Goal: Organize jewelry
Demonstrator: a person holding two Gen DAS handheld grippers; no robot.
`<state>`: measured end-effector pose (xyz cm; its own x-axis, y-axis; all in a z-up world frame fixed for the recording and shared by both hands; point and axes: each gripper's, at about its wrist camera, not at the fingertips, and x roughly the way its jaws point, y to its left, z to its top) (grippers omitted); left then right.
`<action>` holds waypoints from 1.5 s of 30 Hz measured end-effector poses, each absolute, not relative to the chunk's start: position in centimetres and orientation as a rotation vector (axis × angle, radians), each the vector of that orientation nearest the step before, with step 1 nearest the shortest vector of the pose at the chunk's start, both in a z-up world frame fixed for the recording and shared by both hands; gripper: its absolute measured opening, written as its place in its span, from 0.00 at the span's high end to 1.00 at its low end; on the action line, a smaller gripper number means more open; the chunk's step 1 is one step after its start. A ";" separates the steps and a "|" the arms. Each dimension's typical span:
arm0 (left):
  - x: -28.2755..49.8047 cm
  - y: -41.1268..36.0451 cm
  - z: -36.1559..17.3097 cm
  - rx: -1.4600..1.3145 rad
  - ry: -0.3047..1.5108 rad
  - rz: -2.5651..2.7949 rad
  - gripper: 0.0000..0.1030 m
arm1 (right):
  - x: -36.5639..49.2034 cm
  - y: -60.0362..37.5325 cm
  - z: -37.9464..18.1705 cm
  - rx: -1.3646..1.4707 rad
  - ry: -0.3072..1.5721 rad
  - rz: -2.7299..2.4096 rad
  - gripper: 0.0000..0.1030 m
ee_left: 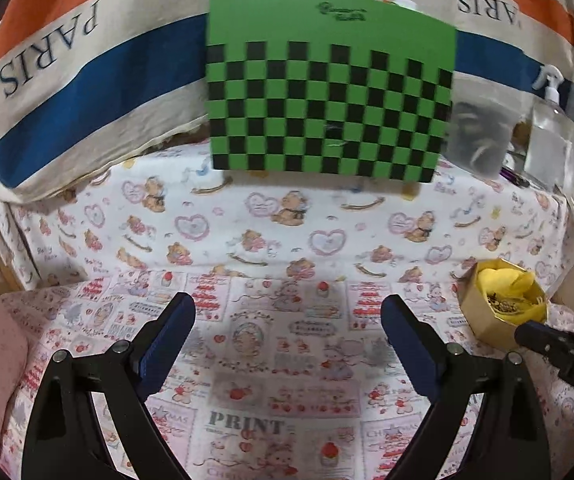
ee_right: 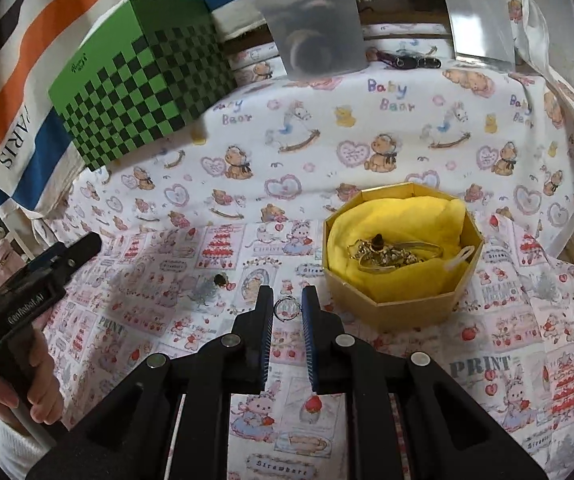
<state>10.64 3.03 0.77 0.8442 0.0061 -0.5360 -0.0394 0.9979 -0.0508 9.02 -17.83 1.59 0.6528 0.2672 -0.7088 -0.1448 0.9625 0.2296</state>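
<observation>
An octagonal gold box [ee_right: 399, 304] lined with yellow tissue [ee_right: 399, 216] holds a tangle of gold jewelry [ee_right: 387, 254]. It also shows in the left wrist view [ee_left: 483, 320]. My right gripper [ee_right: 287, 306] stands just left of the box, its jaws narrowly apart around a small silver ring [ee_right: 286, 307] lying on the cloth. A small dark-stoned ring [ee_right: 220, 279] lies on the cloth further left. My left gripper [ee_left: 287, 320] is open and empty above the printed cloth. It also shows at the left of the right wrist view [ee_right: 87, 246].
A green checkered box [ee_left: 327, 92] stands at the back, against a striped PARIS bag [ee_left: 47, 60]. A translucent tub [ee_right: 311, 20], a clear bottle [ee_left: 547, 132] and a dark clip [ee_right: 407, 60] sit at the back right. Printed cloth [ee_right: 367, 128] covers the table.
</observation>
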 end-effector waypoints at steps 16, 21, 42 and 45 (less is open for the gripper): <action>14.5 -1.4 -1.5 -0.095 0.769 -0.129 0.48 | 7.1 -19.9 5.2 0.009 0.563 0.020 0.85; 16.2 -3.4 -3.1 -0.091 0.873 -0.196 0.74 | 7.2 -20.9 5.8 0.032 0.562 0.009 0.85; 18.7 -6.6 -5.0 -0.039 0.934 -0.178 0.93 | 7.3 -23.5 6.3 0.118 0.568 -0.041 0.85; 17.5 -6.5 -3.5 -0.030 0.888 -0.178 0.93 | 7.4 -23.9 6.3 0.127 0.568 -0.047 0.85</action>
<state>17.47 -6.49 -3.48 0.6168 -0.1673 -0.7691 0.1421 0.9848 -0.1002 7.39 -23.93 6.26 0.8423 -0.0097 -0.5390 0.0796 0.9911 0.1066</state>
